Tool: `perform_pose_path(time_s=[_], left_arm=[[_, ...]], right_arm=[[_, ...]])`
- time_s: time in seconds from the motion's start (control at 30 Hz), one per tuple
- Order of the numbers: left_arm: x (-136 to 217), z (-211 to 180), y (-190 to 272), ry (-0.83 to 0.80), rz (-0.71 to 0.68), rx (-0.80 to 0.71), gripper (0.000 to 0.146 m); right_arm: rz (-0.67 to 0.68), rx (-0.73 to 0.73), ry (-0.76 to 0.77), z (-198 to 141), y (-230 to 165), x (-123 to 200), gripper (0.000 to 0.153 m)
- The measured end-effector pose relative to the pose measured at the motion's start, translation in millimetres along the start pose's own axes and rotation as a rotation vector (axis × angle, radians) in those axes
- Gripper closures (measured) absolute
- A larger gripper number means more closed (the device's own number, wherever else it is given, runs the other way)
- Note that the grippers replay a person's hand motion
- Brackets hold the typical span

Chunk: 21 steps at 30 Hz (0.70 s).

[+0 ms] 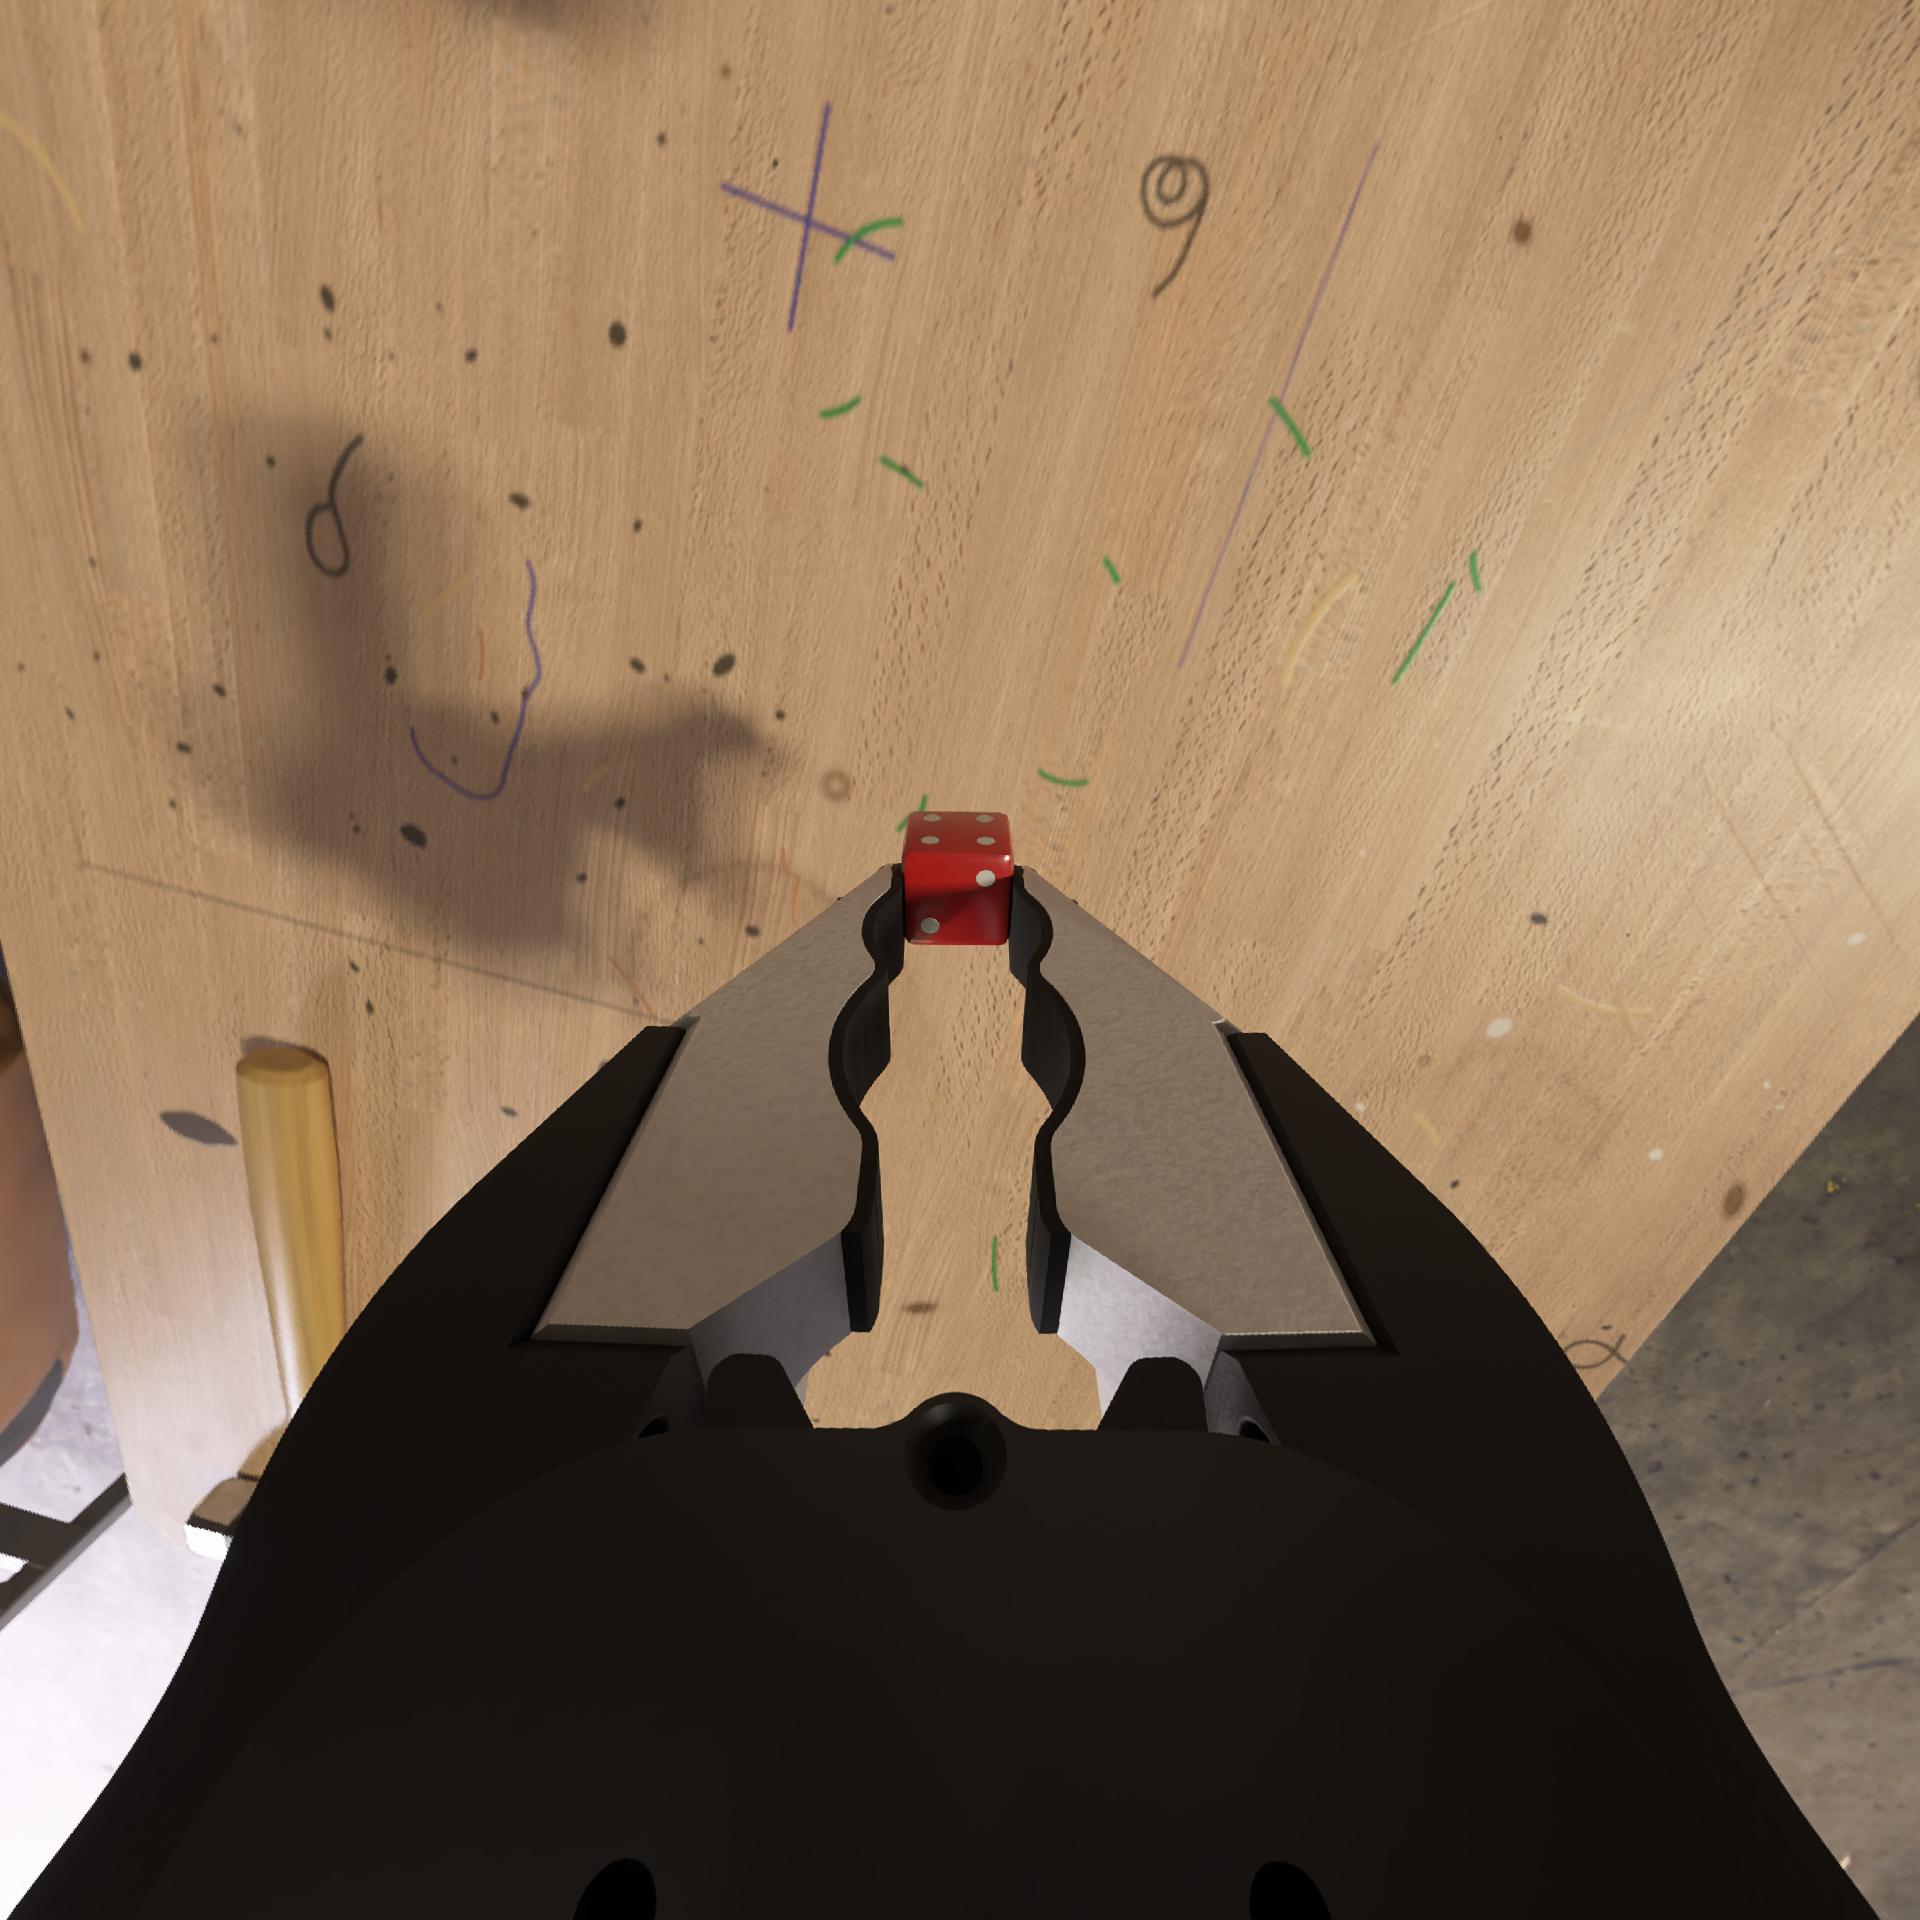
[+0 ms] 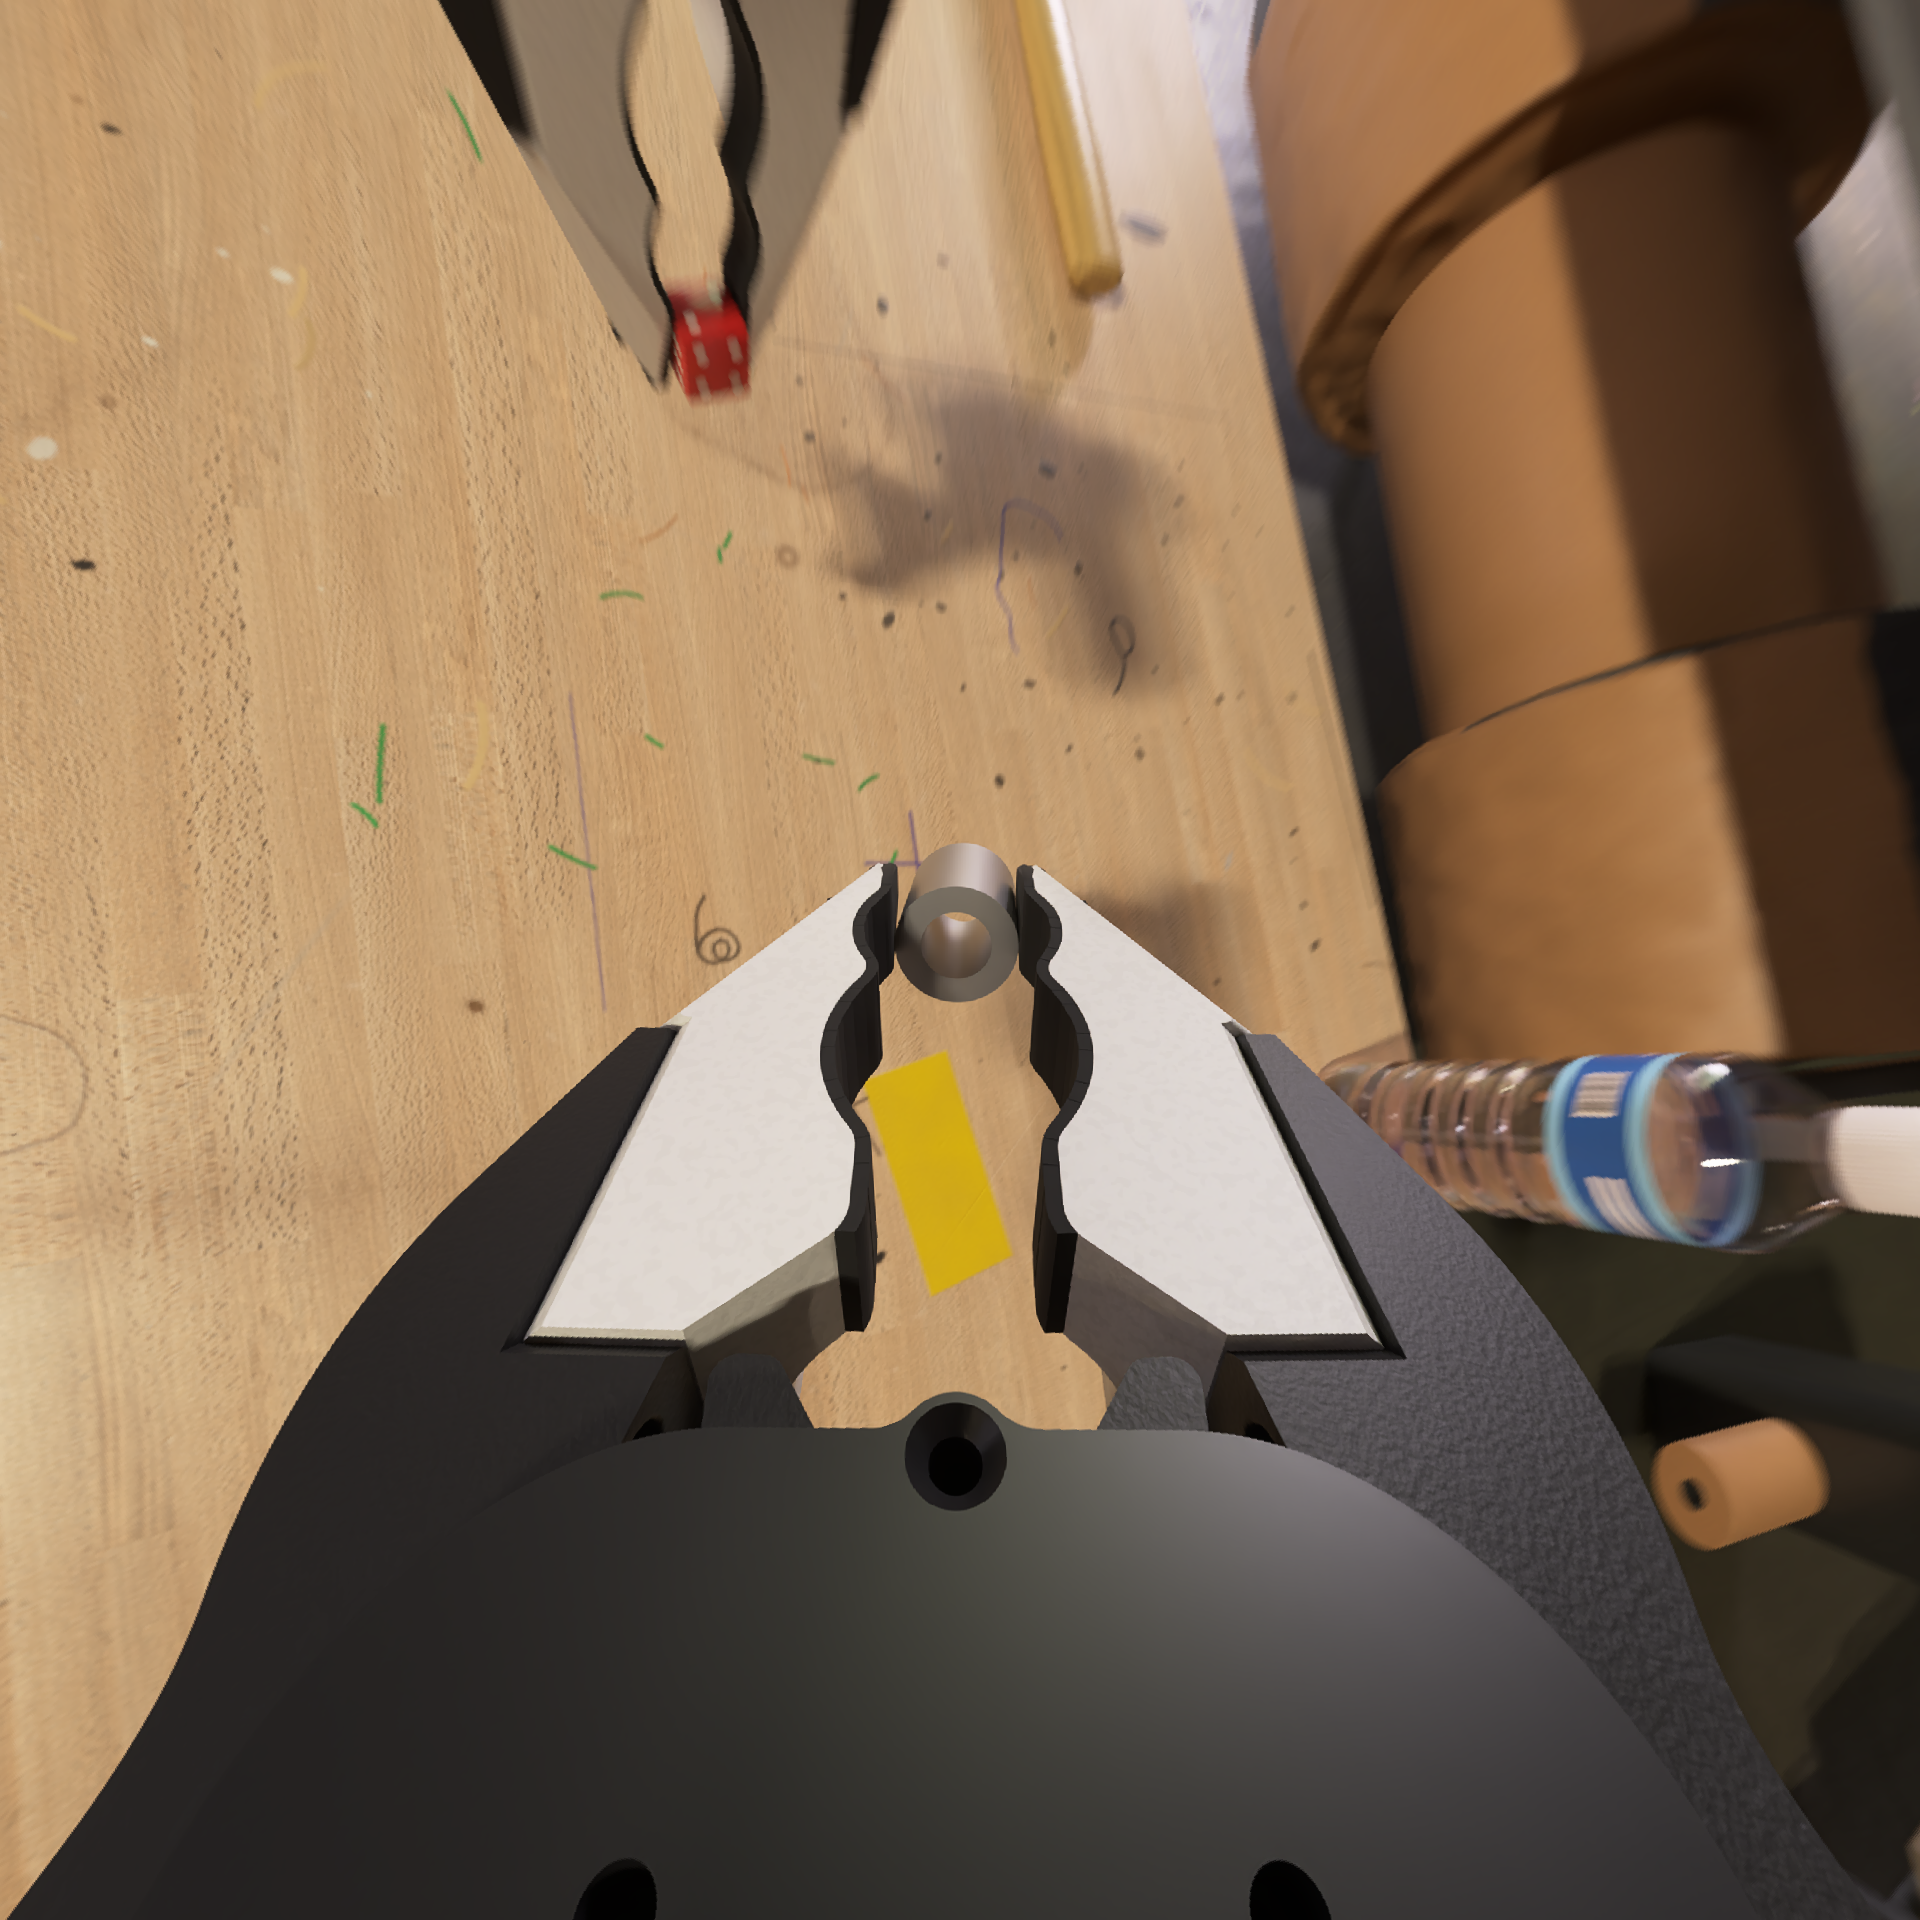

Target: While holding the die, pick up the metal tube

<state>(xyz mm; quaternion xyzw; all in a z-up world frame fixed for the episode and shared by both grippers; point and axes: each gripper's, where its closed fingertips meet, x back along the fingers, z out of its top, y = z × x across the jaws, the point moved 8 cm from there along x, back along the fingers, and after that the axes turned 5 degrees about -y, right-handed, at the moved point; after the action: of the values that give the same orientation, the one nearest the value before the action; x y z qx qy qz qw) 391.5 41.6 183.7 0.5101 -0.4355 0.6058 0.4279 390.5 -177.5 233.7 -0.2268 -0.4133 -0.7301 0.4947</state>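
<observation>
My left gripper (image 1: 956,883) is shut on a red die (image 1: 956,878) with white pips, held at the fingertips above the wooden table (image 1: 1351,727). In the right wrist view the left gripper (image 2: 707,332) and the die (image 2: 710,348) show at the top, a little blurred. My right gripper (image 2: 956,914) is shut on a short grey metal tube (image 2: 956,930), gripped across its sides between the fingertips, its open end facing the camera. The tube is just above the table (image 2: 312,623).
A wooden dowel (image 1: 291,1195) lies near the table's edge and also shows in the right wrist view (image 2: 1070,156). A yellow tape strip (image 2: 935,1169) lies under my right gripper. Off the table stand large brown rolls (image 2: 1610,416), a plastic bottle (image 2: 1558,1143) and a small tan cylinder (image 2: 1735,1481).
</observation>
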Motion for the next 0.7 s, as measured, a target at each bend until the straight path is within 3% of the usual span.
perform_pose_path(time_s=[0.07, 0.17, 0.53, 0.7], left_arm=[[-5, 10, 1, -0.004, -0.005, -0.017, 0.127], [-9, 19, 3, 0.023, -0.042, -0.037, 0.127], [-24, 17, 2, -0.006, -0.080, -0.056, 0.127], [-32, 8, -2, -0.055, -0.079, -0.032, 0.127]], right_arm=[[-0.054, 0.051, 0.032, 7, -7, 11, 0.130], [-0.096, 0.138, -0.036, 15, -19, 12, 0.130], [-0.128, 0.300, -0.265, 34, -35, -44, 0.130], [-0.112, 0.332, -0.258, 40, -42, -53, 0.130]])
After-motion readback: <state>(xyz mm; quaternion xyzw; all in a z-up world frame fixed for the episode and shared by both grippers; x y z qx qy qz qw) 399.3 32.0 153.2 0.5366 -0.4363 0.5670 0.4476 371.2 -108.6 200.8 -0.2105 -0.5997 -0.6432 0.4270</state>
